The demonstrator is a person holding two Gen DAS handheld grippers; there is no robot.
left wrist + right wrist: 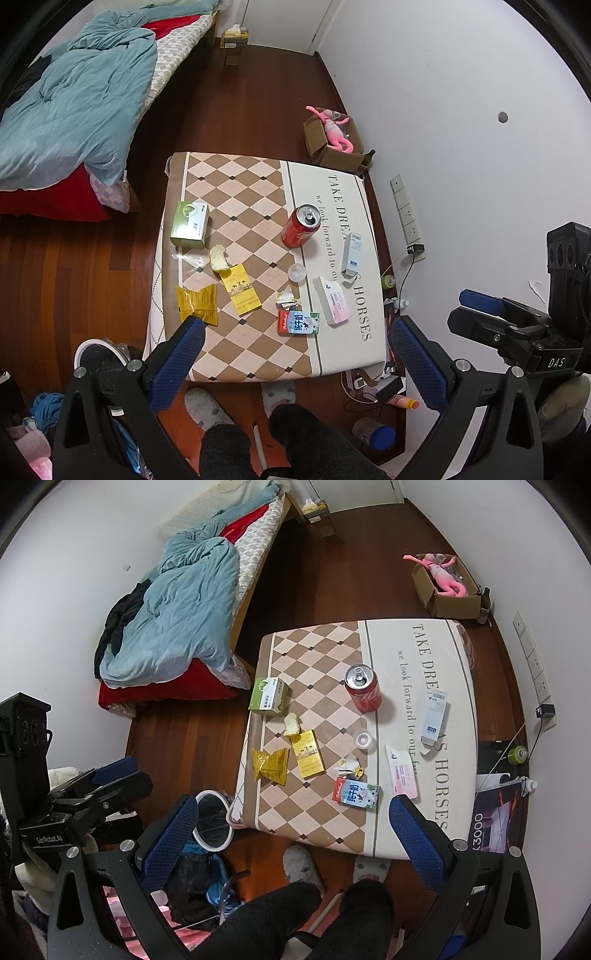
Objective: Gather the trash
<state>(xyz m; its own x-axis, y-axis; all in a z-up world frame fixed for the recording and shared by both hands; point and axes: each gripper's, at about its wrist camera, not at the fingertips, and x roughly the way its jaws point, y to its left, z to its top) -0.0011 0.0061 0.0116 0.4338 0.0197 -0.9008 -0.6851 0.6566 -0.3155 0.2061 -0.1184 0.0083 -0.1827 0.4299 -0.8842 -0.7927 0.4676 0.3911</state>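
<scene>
Seen from above, both claws hang spread wide and empty over a person's dark-trousered legs and grey slippers (303, 867). The left claw (295, 354) and right claw (291, 834) frame the near edge of a low surface (258, 354) covered in a checked cloth. Trash lies scattered on it: a milk carton (298, 322) nearest, crumpled foil (286, 298), a yellow wrapper (197, 304), a yellow packet (240, 290), what may be bread (218, 257), then a red can (300, 226) standing upright. A white-rimmed bin (213, 821) sits on the floor beside the surface's left corner. A bed (70, 110) lies beyond.

Around the upright, opened red soda can (301, 225) lie scattered a torn yellow wrapper (197, 304), bread piece (218, 258), yellow cigarette pack (241, 291), crumpled foil (286, 299) and milk carton (298, 323).
</scene>
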